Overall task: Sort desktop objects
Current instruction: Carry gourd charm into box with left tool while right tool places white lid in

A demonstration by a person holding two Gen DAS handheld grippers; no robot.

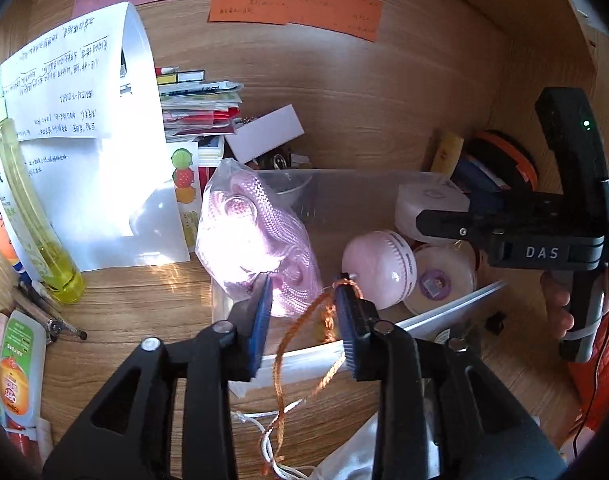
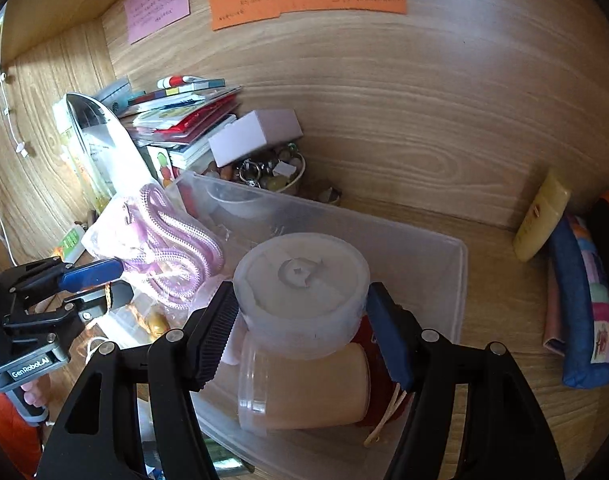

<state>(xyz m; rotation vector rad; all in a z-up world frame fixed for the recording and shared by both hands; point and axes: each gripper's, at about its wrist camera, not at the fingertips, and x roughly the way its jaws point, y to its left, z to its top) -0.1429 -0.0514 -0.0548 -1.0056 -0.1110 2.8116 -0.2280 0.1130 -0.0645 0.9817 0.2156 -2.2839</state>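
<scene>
A clear plastic bin [image 1: 344, 192] [image 2: 436, 264] stands on the wooden desk. A bag of pink rope [image 1: 256, 236] [image 2: 172, 248] leans on its left rim. My left gripper [image 1: 304, 284] is open at that rim, an orange cord [image 1: 300, 332] hanging off its right finger; it also shows in the right wrist view [image 2: 100, 280]. My right gripper [image 2: 302, 308] is shut on a white round container [image 2: 300, 292] over the bin; it also shows in the left wrist view [image 1: 428, 220]. In the bin lie a pink round case [image 1: 378, 268] and a beige cup [image 2: 304, 384].
Bottles [image 1: 36, 216] and pens stand at the left with a white paper sheet [image 1: 92, 140]. A stack of booklets [image 2: 184, 120], a white box [image 2: 256, 136] and a bowl of trinkets [image 2: 272, 172] sit behind the bin. A yellow tube [image 2: 540, 216] and blue pouch [image 2: 580, 300] lie right.
</scene>
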